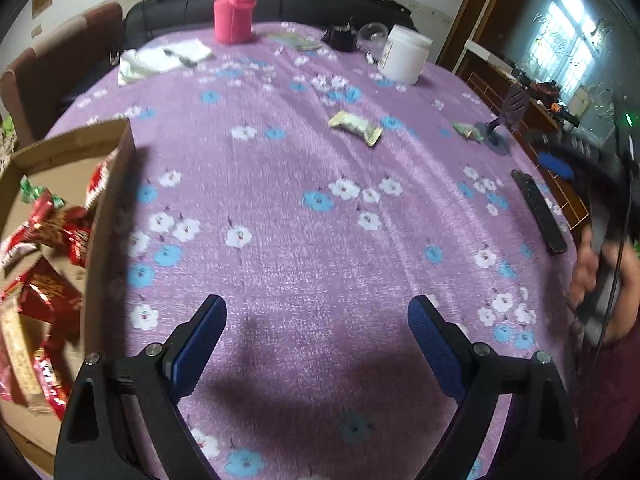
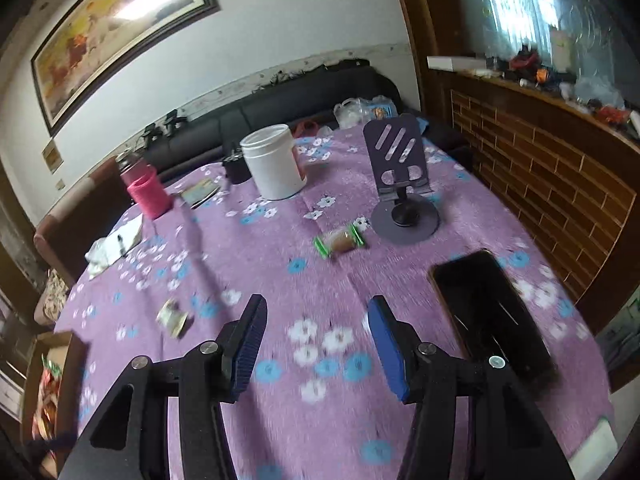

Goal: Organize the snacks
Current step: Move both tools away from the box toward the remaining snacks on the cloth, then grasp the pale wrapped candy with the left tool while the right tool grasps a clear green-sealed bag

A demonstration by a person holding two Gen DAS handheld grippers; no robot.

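A cardboard box (image 1: 116, 160) at the left holds several red-wrapped snacks (image 1: 48, 232); it also shows in the right wrist view (image 2: 68, 360). A pale wrapped snack (image 1: 355, 126) lies mid-table, also seen in the right wrist view (image 2: 173, 317). A green-ended wrapped snack (image 2: 340, 240) lies by the phone stand, also in the left wrist view (image 1: 466, 130). My left gripper (image 1: 316, 320) is open and empty above the cloth. My right gripper (image 2: 316, 320) is open and empty, short of the green-ended snack.
A purple phone stand (image 2: 400, 184), a black phone (image 2: 488, 312), a white jar (image 2: 274, 164), a pink flask (image 2: 146, 190) and papers (image 2: 116, 244) are on the purple flowered tablecloth (image 2: 280, 280). A dark sofa (image 2: 280, 112) lies behind; a wooden cabinet (image 2: 560, 184) stands right.
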